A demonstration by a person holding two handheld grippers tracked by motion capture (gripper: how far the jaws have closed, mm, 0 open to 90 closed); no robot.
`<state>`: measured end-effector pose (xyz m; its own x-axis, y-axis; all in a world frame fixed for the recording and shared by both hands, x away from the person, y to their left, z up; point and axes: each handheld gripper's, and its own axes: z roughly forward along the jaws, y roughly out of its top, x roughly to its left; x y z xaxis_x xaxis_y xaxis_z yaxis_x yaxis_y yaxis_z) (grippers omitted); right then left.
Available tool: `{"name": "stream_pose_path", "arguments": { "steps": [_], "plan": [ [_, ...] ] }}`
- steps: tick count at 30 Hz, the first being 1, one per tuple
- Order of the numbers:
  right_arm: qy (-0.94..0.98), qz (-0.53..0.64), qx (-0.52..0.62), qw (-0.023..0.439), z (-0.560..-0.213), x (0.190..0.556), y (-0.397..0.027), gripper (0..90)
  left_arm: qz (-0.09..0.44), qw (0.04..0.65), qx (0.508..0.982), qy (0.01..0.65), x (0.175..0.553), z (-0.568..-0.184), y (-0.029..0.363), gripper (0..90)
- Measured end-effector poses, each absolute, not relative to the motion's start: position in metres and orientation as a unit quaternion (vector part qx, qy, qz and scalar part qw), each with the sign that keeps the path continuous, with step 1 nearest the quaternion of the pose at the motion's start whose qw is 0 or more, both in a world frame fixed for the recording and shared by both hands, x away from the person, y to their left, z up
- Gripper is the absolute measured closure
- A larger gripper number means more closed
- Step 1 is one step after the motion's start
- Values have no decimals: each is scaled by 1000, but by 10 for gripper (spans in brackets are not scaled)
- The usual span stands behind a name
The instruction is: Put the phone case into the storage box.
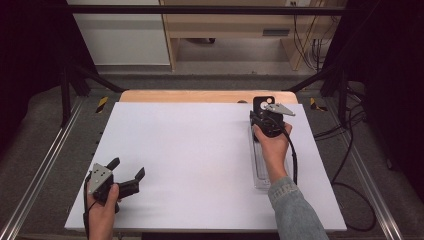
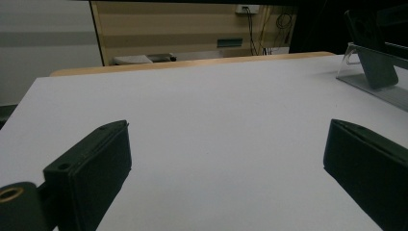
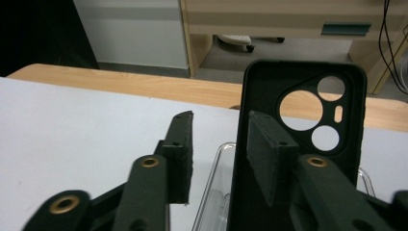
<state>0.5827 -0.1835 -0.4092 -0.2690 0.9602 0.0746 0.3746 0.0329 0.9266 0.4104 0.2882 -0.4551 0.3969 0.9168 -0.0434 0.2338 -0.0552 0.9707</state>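
Close-up, phone case (image 3: 298, 120) cutouts (three), clear tray (image 3: 216, 183)

My left hand (image 1: 102, 207) comes in low at the near left, wrapped around the left gripper (image 1: 129, 168), whose grey plate faces up and whose tips point forward and to the right. In the left gripper view its jaws stand wide apart with nothing between them. My right forearm, in a denim sleeve (image 1: 295, 207), stretches well forward on the right side; the right hand (image 1: 272, 142) grips the body of the right gripper (image 3: 219, 144) from behind. That gripper points away from me, jaws partly parted and not pressing together.
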Motion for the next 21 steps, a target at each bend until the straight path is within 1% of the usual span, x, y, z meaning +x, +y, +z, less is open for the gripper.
{"name": "stream_pose_path", "arguments": {
  "steps": [3,6,21],
  "plan": [
    [641,475,520,305,-406,581,-184,530,325,523,652,442,410,-455,288,27],
    [638,483,511,314,-402,579,-183,473,326,523,652,442,410,-455,288,27],
    [644,481,512,304,-388,569,-194,209,329,512,661,438,412,-457,284,26]
  ]
}}
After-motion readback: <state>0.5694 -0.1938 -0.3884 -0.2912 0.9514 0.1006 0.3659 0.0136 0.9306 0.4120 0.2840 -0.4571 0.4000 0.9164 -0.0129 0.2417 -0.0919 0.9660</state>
